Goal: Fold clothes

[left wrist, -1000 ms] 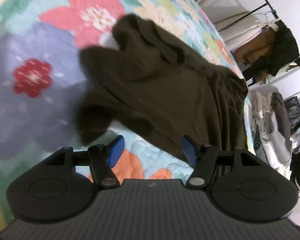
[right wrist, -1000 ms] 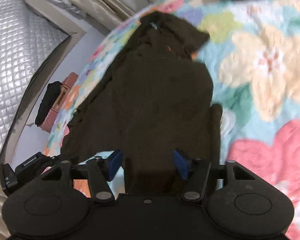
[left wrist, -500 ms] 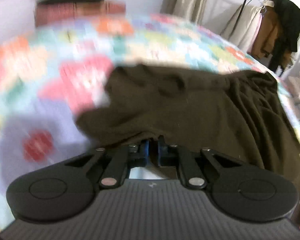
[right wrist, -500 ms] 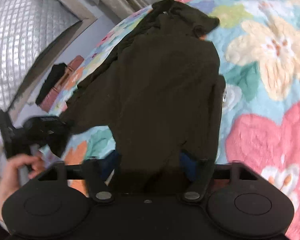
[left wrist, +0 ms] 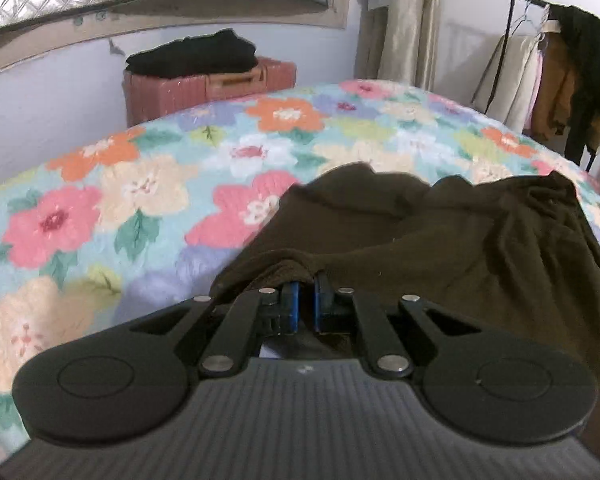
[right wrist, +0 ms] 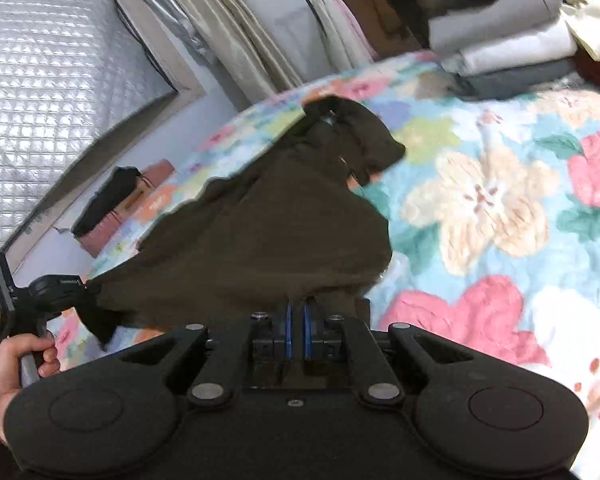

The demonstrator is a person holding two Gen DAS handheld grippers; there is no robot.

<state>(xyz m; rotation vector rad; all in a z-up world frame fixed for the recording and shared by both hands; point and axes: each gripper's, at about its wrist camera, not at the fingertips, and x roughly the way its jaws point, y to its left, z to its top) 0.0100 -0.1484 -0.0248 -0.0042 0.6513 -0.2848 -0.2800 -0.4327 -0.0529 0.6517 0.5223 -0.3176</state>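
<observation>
A dark brown garment point(left wrist: 440, 248) lies rumpled on the floral bedspread point(left wrist: 140, 184). My left gripper point(left wrist: 305, 294) is shut on its near edge, with cloth bunched over the blue pads. In the right wrist view the garment point(right wrist: 268, 224) stretches away toward the far side of the bed. My right gripper point(right wrist: 296, 312) is shut on another part of its near edge. The left gripper point(right wrist: 56, 292) shows at the far left of that view, held by a hand, with a corner of the cloth at its tip.
A pink suitcase point(left wrist: 208, 84) with black clothes on top stands beyond the bed. A clothes rack point(left wrist: 560, 60) with hanging coats is at the right. A pile of folded clothes point(right wrist: 512, 40) sits past the bedspread point(right wrist: 500, 208). Curtains and a quilted panel line the wall.
Both grippers were open over the garment's edge and have closed on it. Both have lifted and tilted up, pulling the near edge up off the bed.
</observation>
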